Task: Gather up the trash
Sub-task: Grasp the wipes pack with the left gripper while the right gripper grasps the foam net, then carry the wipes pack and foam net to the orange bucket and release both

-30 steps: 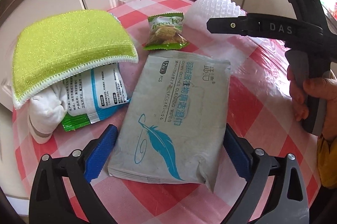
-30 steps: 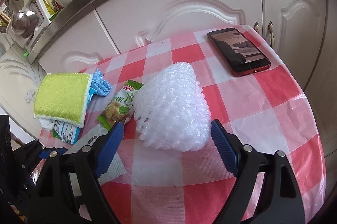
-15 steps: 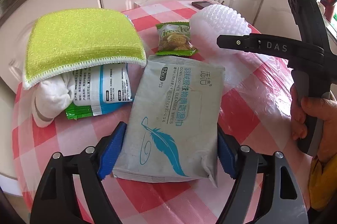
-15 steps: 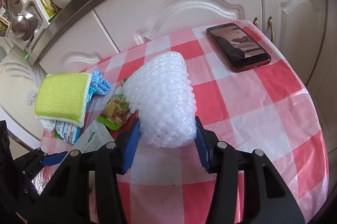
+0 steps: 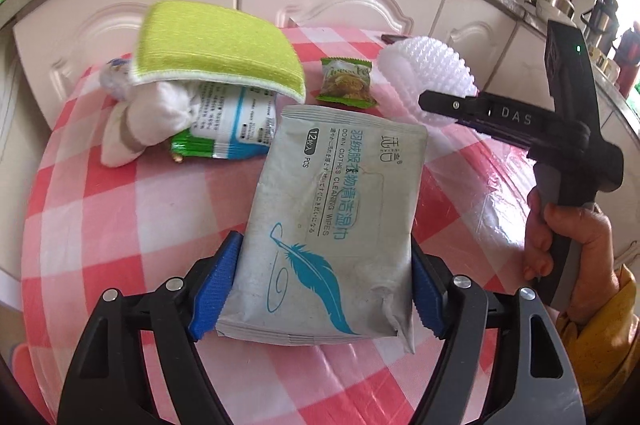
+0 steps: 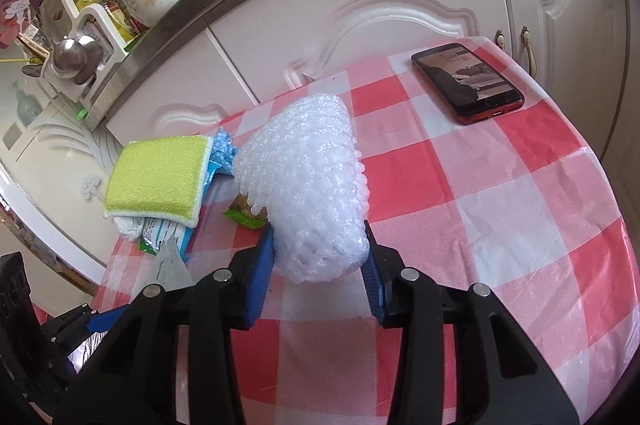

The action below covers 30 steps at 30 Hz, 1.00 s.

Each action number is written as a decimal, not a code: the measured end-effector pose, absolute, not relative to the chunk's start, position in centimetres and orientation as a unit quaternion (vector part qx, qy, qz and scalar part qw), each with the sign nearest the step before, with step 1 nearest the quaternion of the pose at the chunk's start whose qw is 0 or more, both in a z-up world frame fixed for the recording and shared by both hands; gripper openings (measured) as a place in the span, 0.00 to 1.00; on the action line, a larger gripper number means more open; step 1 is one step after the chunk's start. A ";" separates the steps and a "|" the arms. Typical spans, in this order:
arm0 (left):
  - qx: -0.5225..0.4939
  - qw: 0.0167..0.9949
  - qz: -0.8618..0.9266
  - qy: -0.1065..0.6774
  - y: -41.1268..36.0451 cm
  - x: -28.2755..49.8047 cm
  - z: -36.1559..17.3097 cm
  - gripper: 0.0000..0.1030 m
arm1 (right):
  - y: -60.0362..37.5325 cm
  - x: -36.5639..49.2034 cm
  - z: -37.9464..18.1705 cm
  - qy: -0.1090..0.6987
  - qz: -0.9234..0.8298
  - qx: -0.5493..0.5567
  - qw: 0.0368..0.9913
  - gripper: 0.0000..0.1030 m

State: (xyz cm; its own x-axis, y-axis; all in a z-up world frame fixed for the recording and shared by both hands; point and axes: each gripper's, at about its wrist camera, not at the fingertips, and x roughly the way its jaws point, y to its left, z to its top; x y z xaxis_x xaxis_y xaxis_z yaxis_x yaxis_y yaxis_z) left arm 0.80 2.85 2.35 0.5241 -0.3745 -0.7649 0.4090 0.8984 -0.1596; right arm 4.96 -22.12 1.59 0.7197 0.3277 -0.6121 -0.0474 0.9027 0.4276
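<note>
Both pickups are in hand: the left tool [image 5: 324, 293] is closing on the grey wipes packet [image 5: 336, 225] at the near tabletop [image 5: 120, 209], the right tool [image 6: 318, 265] on the white foam netting [image 6: 308, 193] mid-tabletop; next both need lifting clear toward a bin, none visible.

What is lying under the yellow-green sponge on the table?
Under the sponge lie a white cloth bundle and a blue-and-white packet; a green wrapper edge shows below. Their covered parts stay hidden.
</note>
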 end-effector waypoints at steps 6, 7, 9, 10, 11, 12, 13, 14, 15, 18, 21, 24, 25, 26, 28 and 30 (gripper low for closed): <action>0.001 0.887 -0.203 0.414 5.1 -1.5 3.4 0.75 | -20.3 3.7 1.8 0.356 0.132 0.196 0.904 0.41; -0.002 0.890 -0.200 0.410 5.2 -1.8 3.6 0.75 | -20.0 3.6 1.8 0.358 0.138 0.197 0.902 0.41; -0.015 0.894 -0.192 0.405 6.2 -2.6 3.9 0.75 | -19.1 3.2 1.9 0.360 0.149 0.196 0.900 0.41; -0.019 0.896 -0.187 0.403 6.6 -3.0 4.0 0.75 | -18.5 3.0 1.9 0.362 0.154 0.192 0.899 0.41; -0.022 0.897 -0.183 0.401 6.9 -3.2 4.1 0.75 | -17.9 2.8 1.9 0.364 0.159 0.187 0.899 0.41; -0.026 0.899 -0.176 0.400 7.3 -3.6 4.2 0.75 | -17.5 2.7 2.0 0.365 0.164 0.185 0.898 0.41; -0.031 0.901 -0.172 0.398 7.8 -3.9 4.2 0.75 | -17.0 2.5 2.0 0.366 0.172 0.186 0.895 0.41; -0.036 0.901 -0.168 0.397 8.3 -4.2 4.2 0.75 | -16.6 2.4 2.0 0.367 0.180 0.188 0.893 0.41; -0.039 0.903 -0.163 0.396 8.7 -4.4 4.3 0.75 | -16.0 2.2 2.1 0.369 0.186 0.188 0.891 0.41; -0.044 0.910 -0.144 0.387 10.2 -5.3 4.5 0.75 | -14.6 1.6 2.2 0.372 0.201 0.181 0.888 0.41; -0.062 0.913 -0.126 0.383 12.2 -6.1 4.6 0.75 | -13.1 1.2 2.4 0.374 0.216 0.178 0.884 0.41; -0.071 0.917 -0.109 0.377 13.7 -6.9 4.7 0.75 | -11.7 0.7 2.4 0.378 0.235 0.177 0.878 0.41; -0.073 0.918 -0.104 0.376 14.2 -7.2 4.7 0.75 | -11.2 0.6 2.4 0.380 0.242 0.176 0.875 0.41; -0.076 0.919 -0.097 0.373 14.8 -7.5 4.7 0.75 | -10.8 0.5 2.4 0.381 0.248 0.175 0.873 0.41; -0.082 0.921 -0.086 0.372 15.8 -8.0 4.8 0.75 | -9.4 0.0 2.5 0.385 0.264 0.171 0.868 0.41; -0.089 0.923 -0.071 0.369 16.9 -8.6 4.8 0.75 | -8.0 -0.4 2.6 0.388 0.279 0.160 0.864 0.41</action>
State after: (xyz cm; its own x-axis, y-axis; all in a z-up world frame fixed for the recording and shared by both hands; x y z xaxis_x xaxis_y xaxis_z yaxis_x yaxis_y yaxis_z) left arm -8.58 16.89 4.80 0.7182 -0.1960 -0.6677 0.0643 0.9741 -0.2168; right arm -0.45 -8.03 2.60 0.5427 0.6062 -0.5814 -0.3571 0.7930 0.4936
